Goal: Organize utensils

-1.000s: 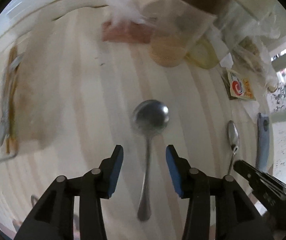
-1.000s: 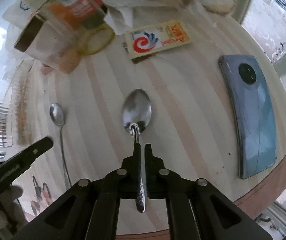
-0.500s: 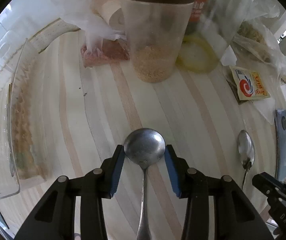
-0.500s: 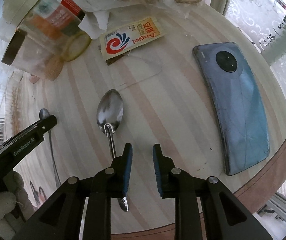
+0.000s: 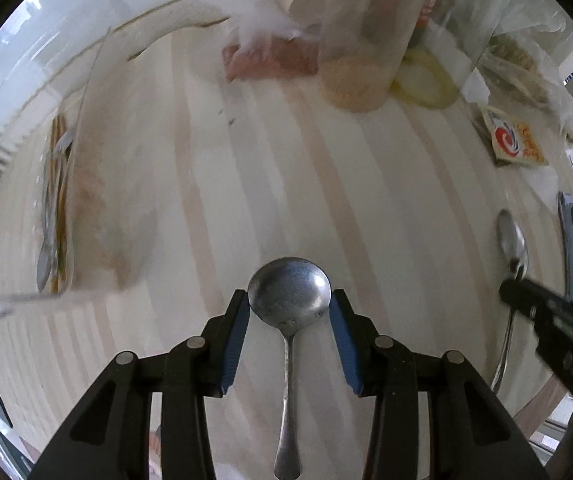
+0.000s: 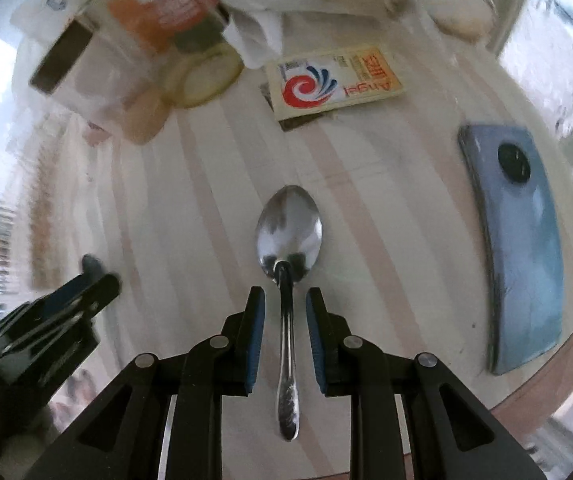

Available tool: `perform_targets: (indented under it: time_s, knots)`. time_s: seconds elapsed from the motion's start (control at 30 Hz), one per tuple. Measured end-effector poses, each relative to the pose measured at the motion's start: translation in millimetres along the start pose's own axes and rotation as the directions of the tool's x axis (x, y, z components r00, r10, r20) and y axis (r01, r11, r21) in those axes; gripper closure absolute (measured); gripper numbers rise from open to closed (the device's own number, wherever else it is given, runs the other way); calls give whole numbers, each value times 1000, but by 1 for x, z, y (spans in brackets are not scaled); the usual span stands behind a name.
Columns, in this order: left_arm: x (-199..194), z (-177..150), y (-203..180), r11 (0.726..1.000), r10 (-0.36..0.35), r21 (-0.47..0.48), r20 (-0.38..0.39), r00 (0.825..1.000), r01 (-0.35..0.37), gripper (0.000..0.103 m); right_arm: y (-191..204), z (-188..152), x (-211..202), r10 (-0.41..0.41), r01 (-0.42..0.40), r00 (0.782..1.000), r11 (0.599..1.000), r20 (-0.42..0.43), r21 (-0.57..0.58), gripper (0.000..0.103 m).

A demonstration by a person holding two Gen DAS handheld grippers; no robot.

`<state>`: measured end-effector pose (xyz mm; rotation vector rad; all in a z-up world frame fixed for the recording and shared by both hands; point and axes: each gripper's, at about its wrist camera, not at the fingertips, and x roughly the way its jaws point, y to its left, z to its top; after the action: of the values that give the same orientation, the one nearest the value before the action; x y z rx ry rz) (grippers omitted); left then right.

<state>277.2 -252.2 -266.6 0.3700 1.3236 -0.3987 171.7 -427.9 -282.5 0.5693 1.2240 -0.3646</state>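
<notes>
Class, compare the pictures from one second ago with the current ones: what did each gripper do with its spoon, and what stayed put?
The right gripper let go of the oval spoon; its jaws, shut on the handle before, now stand open either side of it. The left gripper moved forward along the round spoon, so its open jaws now flank the bowl instead of the handle. The phone, sachet and both spoons stayed on the table.

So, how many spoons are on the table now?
2. A round-bowled spoon lies between the open left gripper's fingers. An oval-bowled spoon lies between the open right gripper's fingers. More utensils may be hidden in the blurred clear container at left.
</notes>
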Motion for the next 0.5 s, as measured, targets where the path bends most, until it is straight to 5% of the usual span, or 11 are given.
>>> perform_targets:
  time_s: [0.1, 0.5]
  knots:
    - [-4, -9, 7, 1000, 3, -7, 1, 1000, -3, 65, 10, 0, -1, -76, 77, 997, 996, 27, -35, 96]
    - [-48, -17, 23, 1000, -2, -21, 82, 997, 4, 65, 31, -14, -24, -77, 80, 995, 995, 62, -52, 96]
